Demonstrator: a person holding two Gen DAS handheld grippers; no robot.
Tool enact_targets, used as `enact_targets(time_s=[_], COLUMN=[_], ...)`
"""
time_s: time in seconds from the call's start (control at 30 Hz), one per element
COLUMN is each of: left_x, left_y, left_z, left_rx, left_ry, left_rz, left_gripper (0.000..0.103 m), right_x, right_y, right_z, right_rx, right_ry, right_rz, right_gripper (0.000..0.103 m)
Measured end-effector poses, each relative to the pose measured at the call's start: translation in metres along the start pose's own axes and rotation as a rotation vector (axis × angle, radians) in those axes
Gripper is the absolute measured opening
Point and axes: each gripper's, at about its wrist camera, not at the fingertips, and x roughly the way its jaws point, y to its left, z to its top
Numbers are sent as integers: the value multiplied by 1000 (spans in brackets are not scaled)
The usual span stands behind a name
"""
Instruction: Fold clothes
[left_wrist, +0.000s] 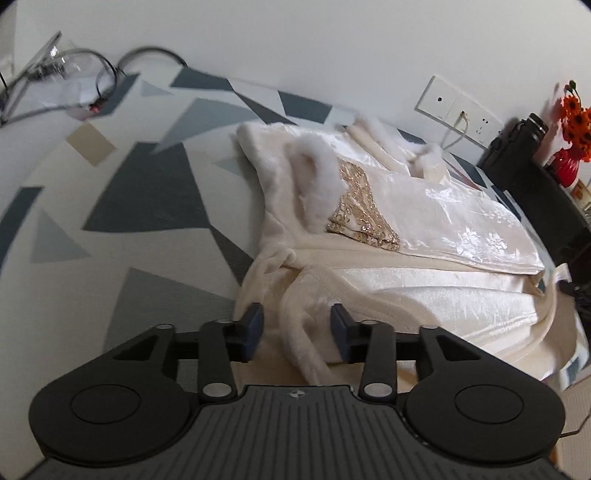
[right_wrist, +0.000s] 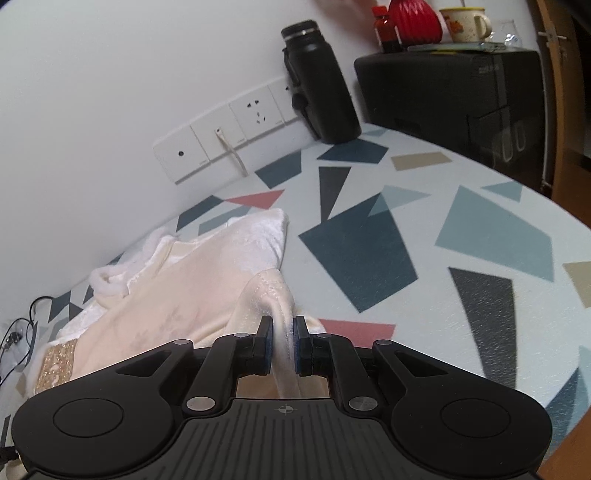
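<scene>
A cream velvet garment (left_wrist: 424, 243) with white fur trim and a gold sequin panel (left_wrist: 360, 206) lies partly folded on the patterned table. My left gripper (left_wrist: 297, 334) is open, its jaws on either side of a fuzzy sleeve strip at the garment's near edge. In the right wrist view the same garment (right_wrist: 177, 284) lies at the left. My right gripper (right_wrist: 283, 343) is shut on a raised fold of the garment's edge, lifted a little off the table.
The table cover (right_wrist: 461, 229) has blue, grey and red geometric shapes. A black bottle (right_wrist: 317, 81) and a black box (right_wrist: 454, 88) with a red vase (right_wrist: 417, 16) and a mug stand by the wall. Wall sockets (right_wrist: 229, 125) and cables (left_wrist: 107, 70) are at the back.
</scene>
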Motion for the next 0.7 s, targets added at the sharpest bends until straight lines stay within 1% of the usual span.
enact_targets(time_s=[0.03,0.07,0.1,0.13,0.17,0.23,0.27,0.3,0.37,0.43,0.47,0.5,0.53,0.6,0.7], left_x=[1,1,0,-2,-8,-26,-39,-54,-87,-112,-121,-125,-125,-121,-103], left_y=[1,2,1,-1,-5,-13,-14,-14,-13,-18,-21,-21,-19,-15,-6], left_z=[1,1,2,2,2,3,5,9,18,29,34,40,45,55,61], left_rx=[-5,-7,1,16,28,50,31,-12,-77,-83,-79,-81,-89,-115,-166], left_ry=[1,2,0,-4,-25,-89,-132,-182,-300,-411,-461,-493,-514,-544,-540], left_rz=[-11,-21,-20,-11,-2,13,-1,-32,-88,-102,-97,-89,-82,-72,-52], left_gripper=[39,15,8,8,7,7,7,7,6,6,6,6,6,6,6], right_x=[4,8,11,14,15,11,7,0,-17,-33,-41,-47,-53,-56,-50], right_y=[1,3,4,5,6,6,6,6,6,6,6,6,6,8,14], right_z=[-1,-2,-2,-4,-4,-4,-2,2,13,28,35,43,51,64,79], right_rx=[-3,-6,-9,-16,-15,10,33,59,114,186,225,257,287,319,315], right_ry=[10,20,30,36,34,16,0,-28,-97,-171,-207,-242,-275,-296,-294], right_rz=[0,0,-1,-3,-17,-36,-41,-38,-21,16,36,50,65,90,85], right_gripper=[11,12,11,11,10,10,9,9,9,9,9,9,9,9,9])
